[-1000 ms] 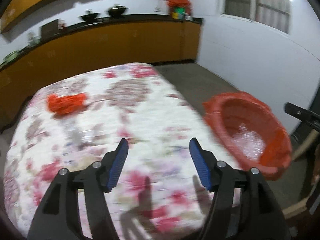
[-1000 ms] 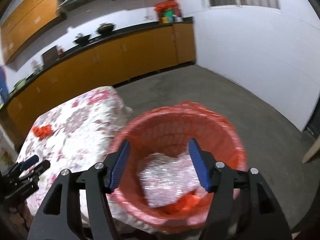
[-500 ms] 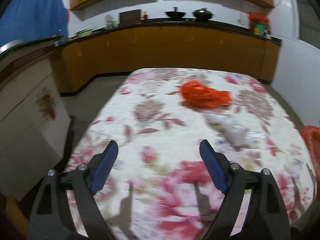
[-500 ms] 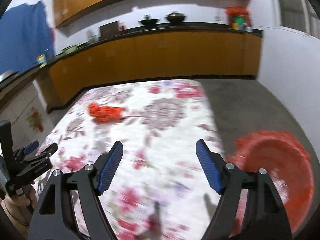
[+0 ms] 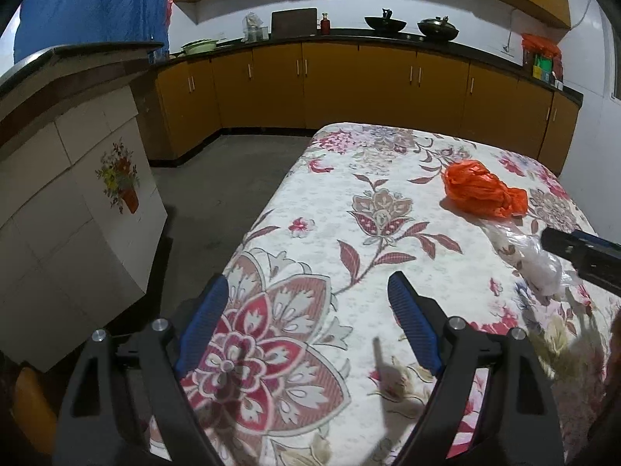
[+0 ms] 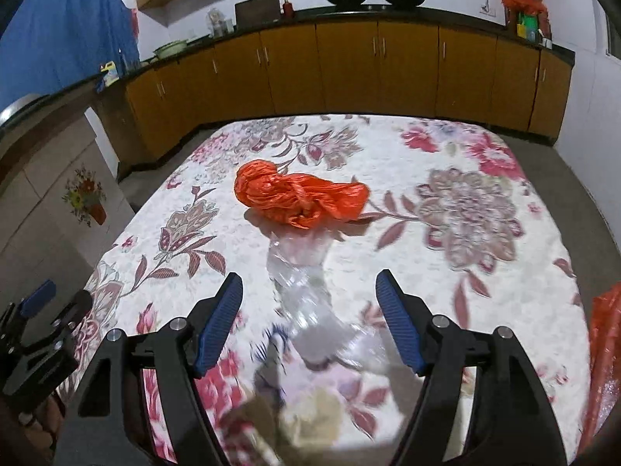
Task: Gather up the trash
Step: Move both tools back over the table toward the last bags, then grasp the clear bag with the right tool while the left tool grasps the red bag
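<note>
A crumpled orange plastic bag (image 5: 481, 190) (image 6: 299, 194) lies on the floral-clothed table (image 5: 349, 233) (image 6: 485, 272). Just nearer than it lies a clear plastic bag (image 5: 531, 256) (image 6: 310, 295). My right gripper (image 6: 308, 279) hovers over the clear bag. Its jaws are closing, with the bag showing between the fingers and the pads not pressing on it. My left gripper (image 5: 306, 287) stands open and empty over the table's near left part. The red lined bin (image 6: 605, 349) peeks in at the right edge.
Orange kitchen cabinets (image 5: 349, 77) with a dark counter and pans run along the far wall. A white tiled counter (image 5: 70, 202) with a flower decal stands left of the table, grey floor (image 5: 217, 194) between. A blue cloth (image 6: 66, 31) hangs at upper left.
Both views swung from the red bin to the table. My right gripper came from over the bin to above the clear bag. My left gripper's jaws opened wider and moved toward the table's left side.
</note>
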Demonstrator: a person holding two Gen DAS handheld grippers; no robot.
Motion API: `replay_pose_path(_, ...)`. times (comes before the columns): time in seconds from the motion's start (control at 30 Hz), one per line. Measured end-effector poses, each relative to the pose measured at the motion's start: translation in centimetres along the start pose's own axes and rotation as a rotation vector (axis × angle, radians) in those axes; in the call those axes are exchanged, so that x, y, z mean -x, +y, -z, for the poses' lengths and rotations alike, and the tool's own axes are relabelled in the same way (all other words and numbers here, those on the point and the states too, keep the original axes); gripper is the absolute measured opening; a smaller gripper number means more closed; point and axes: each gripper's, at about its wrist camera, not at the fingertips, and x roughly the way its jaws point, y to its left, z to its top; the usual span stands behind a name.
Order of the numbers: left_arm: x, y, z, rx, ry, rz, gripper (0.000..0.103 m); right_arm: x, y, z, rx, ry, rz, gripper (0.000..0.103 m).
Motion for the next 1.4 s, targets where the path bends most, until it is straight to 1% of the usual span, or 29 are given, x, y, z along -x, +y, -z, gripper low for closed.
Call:
replay_pose_path(0.07,-0.1,-0.1,0.0,-0.004,0.001,0.000,0.083,-1.0,0.7,0.0,0.033,0.021,0.009,0.071)
replay_pose_path(0.17,-0.3,-0.1,-0.1,-0.012,0.002,0.002,0.083,-2.2,1.1,0.4,0.066,0.065,0.014,0.064)
replay_pose_path(0.23,-0.3,-0.2,-0.1,-0.016,0.002,0.003,0.083,-2.9,1.1,0.9,0.080,0.099,0.016,0.052)
replay_pose_path(0.27,-0.3,-0.4,-0.1,-0.017,0.003,0.005,0.083,-3.2,1.1,1.1,0.083,0.114,0.017,0.049)
replay_pose_path(0.3,-0.3,-0.5,-0.1,-0.017,0.004,0.007,0.083,-3.5,1.0,1.4,0.085,0.127,0.019,0.042)
replay_pose_path(0.33,-0.3,-0.6,-0.2,-0.017,0.005,0.010,0.083,-3.6,0.8,1.8,0.091,0.133,0.026,0.032)
replay_pose_path(0.43,-0.2,-1.3,-0.2,-0.025,0.005,0.016,0.083,-3.0,0.2,2.0,0.083,0.127,0.020,0.022)
replay_pose_path(0.6,0.0,-2.7,-0.5,-0.050,0.001,0.031,0.083,-1.6,-1.4,2.7,0.070,0.118,0.015,0.020)
replay_pose_path(0.77,0.0,-4.6,-0.7,-0.078,0.002,0.055,0.083,0.7,-3.9,3.8,0.055,0.100,0.026,0.018)
replay_pose_path(0.9,-0.2,-6.2,-1.0,-0.094,0.009,0.086,0.083,2.8,-6.7,4.4,0.012,0.073,0.054,0.018)
replay_pose_path(1.07,-0.6,-9.3,-1.7,-0.128,0.016,0.142,0.083,5.4,-11.3,5.0,-0.092,0.034,0.114,0.018)
replay_pose_path(1.2,-1.8,-12.2,-3.2,-0.147,0.029,0.195,0.083,7.1,-14.3,5.4,-0.159,0.009,0.147,0.018)
replay_pose_path(1.27,-2.7,-13.7,-4.3,-0.154,0.034,0.222,0.085,8.0,-15.6,5.7,-0.181,-0.001,0.162,0.018)
replay_pose_path(1.4,-4.8,-16.5,-6.7,-0.162,0.042,0.241,0.087,8.9,-17.2,6.4,-0.202,-0.009,0.185,0.018)
